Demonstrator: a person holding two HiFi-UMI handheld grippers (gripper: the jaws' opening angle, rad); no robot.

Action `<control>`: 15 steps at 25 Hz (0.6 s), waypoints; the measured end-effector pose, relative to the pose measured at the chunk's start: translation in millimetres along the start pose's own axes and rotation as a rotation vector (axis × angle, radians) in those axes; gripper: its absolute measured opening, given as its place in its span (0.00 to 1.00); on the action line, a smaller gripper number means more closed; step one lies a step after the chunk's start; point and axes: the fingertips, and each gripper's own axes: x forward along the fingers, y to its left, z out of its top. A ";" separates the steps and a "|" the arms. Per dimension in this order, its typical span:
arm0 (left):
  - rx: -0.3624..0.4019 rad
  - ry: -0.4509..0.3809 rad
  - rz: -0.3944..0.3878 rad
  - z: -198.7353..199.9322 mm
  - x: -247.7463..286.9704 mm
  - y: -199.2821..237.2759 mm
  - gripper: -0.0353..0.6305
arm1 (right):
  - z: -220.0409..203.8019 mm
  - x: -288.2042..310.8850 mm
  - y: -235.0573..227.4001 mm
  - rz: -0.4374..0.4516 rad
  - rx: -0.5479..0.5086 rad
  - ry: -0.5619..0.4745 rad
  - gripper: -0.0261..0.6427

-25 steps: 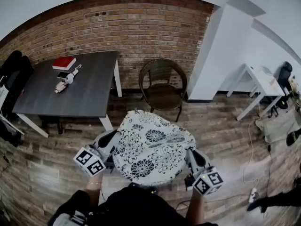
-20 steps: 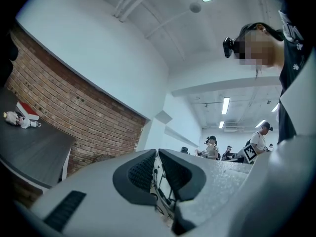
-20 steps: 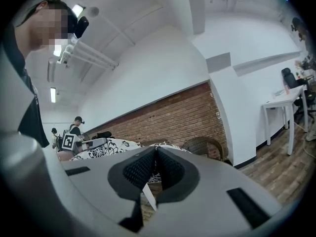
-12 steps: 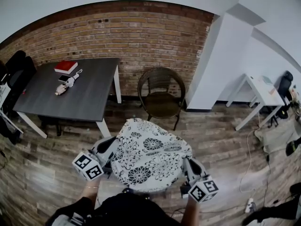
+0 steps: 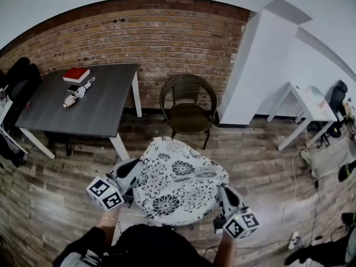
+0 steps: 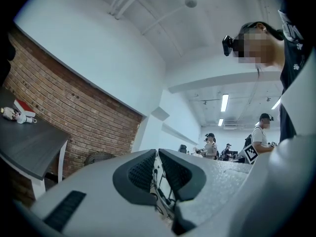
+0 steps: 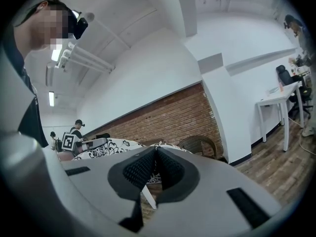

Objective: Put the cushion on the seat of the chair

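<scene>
- Distance was the biggest hazard: the round white cushion with black flower print [image 5: 181, 179] hung in the air between the two grippers. It was above the wood-plank floor [image 5: 67, 188] and well short of the brown wicker chair [image 5: 189, 107] by the brick wall [image 5: 167, 43]. A drop here would have landed it on the floor, not the seat.
- Grip came next: the left gripper [image 6: 157, 169] was clamped on only a thin fold of the cushion's left edge. The right gripper [image 7: 155, 167] was pinched tight on an equally thin sliver of its right edge. A tug, or the cushion's own weight, could probably have pulled the fabric out of either.
- Spread between the hands mattered too: had they drifted together, the cushion would likely have sagged. It could then have caught the chair's front rim or curved back instead of lying flat.
- Sight was the lesser worry: the cushion hid the floor just ahead, so a stumble seemed possible.
</scene>
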 end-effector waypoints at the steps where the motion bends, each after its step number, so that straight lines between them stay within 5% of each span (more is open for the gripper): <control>1: -0.002 0.001 0.000 0.5 1.5 -1.1 0.08 | 1.4 -1.0 -0.5 0.003 0.004 -0.005 0.05; 15: 0.004 -0.003 0.001 -11.6 21.4 9.9 0.08 | -6.2 7.7 -21.0 -0.009 0.014 -0.002 0.05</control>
